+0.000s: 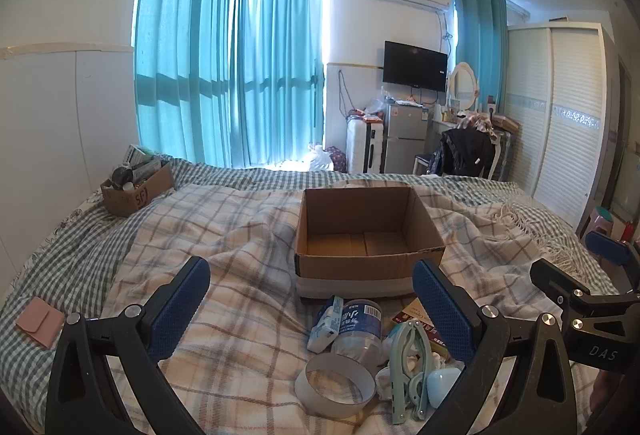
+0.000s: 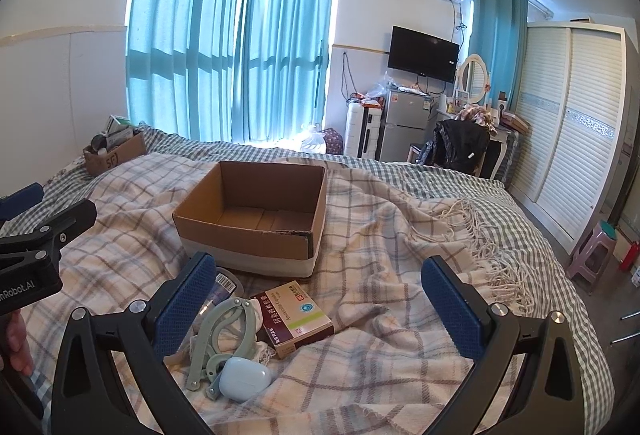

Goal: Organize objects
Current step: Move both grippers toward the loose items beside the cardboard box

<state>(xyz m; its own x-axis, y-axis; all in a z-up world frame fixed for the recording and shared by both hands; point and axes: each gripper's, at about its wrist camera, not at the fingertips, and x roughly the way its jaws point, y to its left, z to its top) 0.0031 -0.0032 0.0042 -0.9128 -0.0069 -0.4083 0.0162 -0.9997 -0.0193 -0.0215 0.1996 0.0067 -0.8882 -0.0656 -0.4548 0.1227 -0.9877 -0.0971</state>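
An empty open cardboard box (image 1: 370, 235) (image 2: 256, 215) stands on the plaid blanket. In front of it lies a pile: a plastic bottle (image 1: 358, 327), a tissue pack (image 1: 326, 325), a tape roll (image 1: 335, 383), a green folding hanger (image 1: 412, 367) (image 2: 224, 335), a pale blue earbud case (image 1: 442, 383) (image 2: 245, 379) and a medicine box (image 2: 296, 317). My left gripper (image 1: 312, 311) is open above the pile. My right gripper (image 2: 320, 307) is open above the medicine box and holds nothing. The right gripper also shows at the right edge of the left wrist view (image 1: 580, 275).
A pink wallet (image 1: 40, 321) lies on the checked sheet at the left. A small cardboard box full of items (image 1: 136, 183) (image 2: 112, 151) sits at the far left of the bed. Blanket fringe (image 2: 492, 247) lies to the right. A wardrobe (image 2: 576, 139) and a stool (image 2: 596, 247) stand beyond.
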